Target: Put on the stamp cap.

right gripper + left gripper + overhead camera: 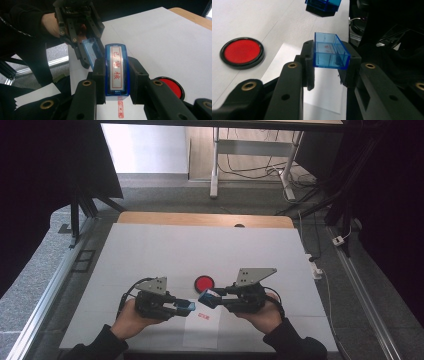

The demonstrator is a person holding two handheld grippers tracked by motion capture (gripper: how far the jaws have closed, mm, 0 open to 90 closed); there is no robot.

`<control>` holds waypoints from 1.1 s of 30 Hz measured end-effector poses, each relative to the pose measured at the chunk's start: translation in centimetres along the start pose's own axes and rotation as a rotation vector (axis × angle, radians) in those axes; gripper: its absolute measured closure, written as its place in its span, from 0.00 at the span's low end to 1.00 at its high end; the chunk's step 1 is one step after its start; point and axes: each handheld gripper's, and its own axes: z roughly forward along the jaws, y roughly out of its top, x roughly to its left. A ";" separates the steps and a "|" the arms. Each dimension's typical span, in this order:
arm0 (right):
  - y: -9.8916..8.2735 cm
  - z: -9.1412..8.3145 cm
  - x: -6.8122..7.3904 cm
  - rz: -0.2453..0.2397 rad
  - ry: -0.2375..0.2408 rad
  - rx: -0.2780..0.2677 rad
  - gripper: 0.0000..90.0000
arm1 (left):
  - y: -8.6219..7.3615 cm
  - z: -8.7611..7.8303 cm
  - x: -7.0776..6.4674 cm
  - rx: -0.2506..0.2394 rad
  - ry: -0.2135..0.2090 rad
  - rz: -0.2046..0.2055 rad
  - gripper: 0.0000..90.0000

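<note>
My left gripper [186, 308] is shut on a clear blue stamp cap [330, 51], its open side facing away from the camera. My right gripper [206, 298] is shut on a blue stamp [116, 71] with a white label bearing red characters. Cap [187, 307] and stamp [208, 297] hang close together, a small gap apart, above a white sheet of paper [202, 332] near the table's front edge. A red stamped mark [203, 316] sits on that paper, also below the right jaws as a red print [120, 110]. The left gripper [86, 53] faces me in the right gripper view.
A round red ink pad [204, 283] with a black rim lies open just beyond the grippers. The white mat [200, 255] covers the table, with a wooden edge [205, 219] at the far side. Several loose sheets [32, 96] lie at the lower left of the right gripper view.
</note>
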 end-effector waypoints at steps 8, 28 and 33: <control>0.1 -0.2 -0.1 -0.003 0.016 -0.001 0.79 | 0.7 1.5 0.5 0.014 -0.046 0.033 0.75; 0.3 0.0 0.2 -0.037 0.080 0.000 0.79 | 1.7 3.6 1.4 0.037 -0.165 0.108 0.75; 0.2 0.3 0.4 -0.044 0.093 0.008 0.79 | 1.4 3.6 1.5 0.039 -0.174 0.115 0.75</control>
